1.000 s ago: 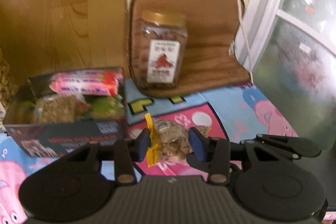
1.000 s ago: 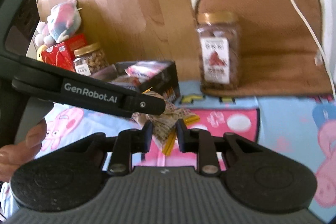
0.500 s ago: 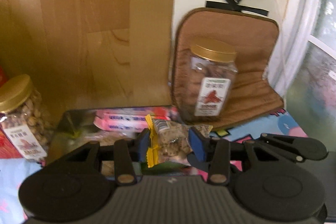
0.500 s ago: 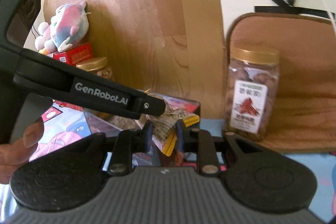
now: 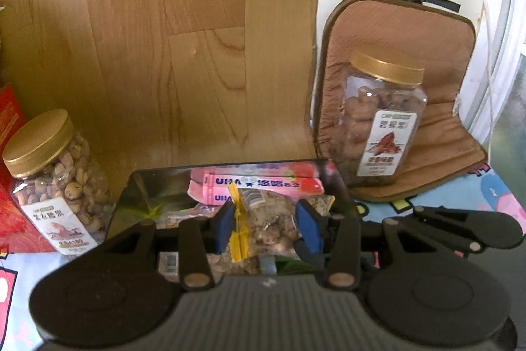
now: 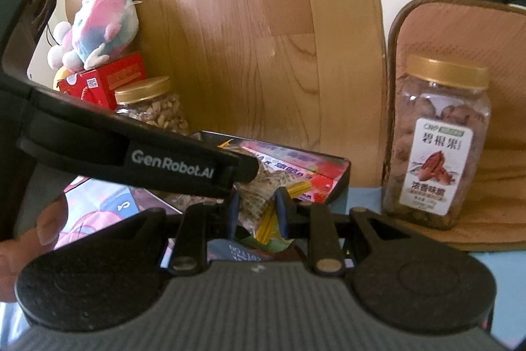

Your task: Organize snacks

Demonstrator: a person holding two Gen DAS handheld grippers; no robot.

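Observation:
My left gripper is shut on a small clear nut packet with a yellow edge strip, held over the open black box. The box holds pink snack bars and other packets. My right gripper is shut on a second nut packet with a yellow edge, just at the box's near right corner. The left gripper's arm crosses the right wrist view.
A pecan jar with gold lid stands on a brown cushion at right. A peanut jar and red carton stand left of the box. A plush toy sits on the carton. Wooden panel behind.
Both grippers have moved left and forward with their packets, from over the pink cartoon mat to over the black box. The peanut jar has come into the left wrist view.

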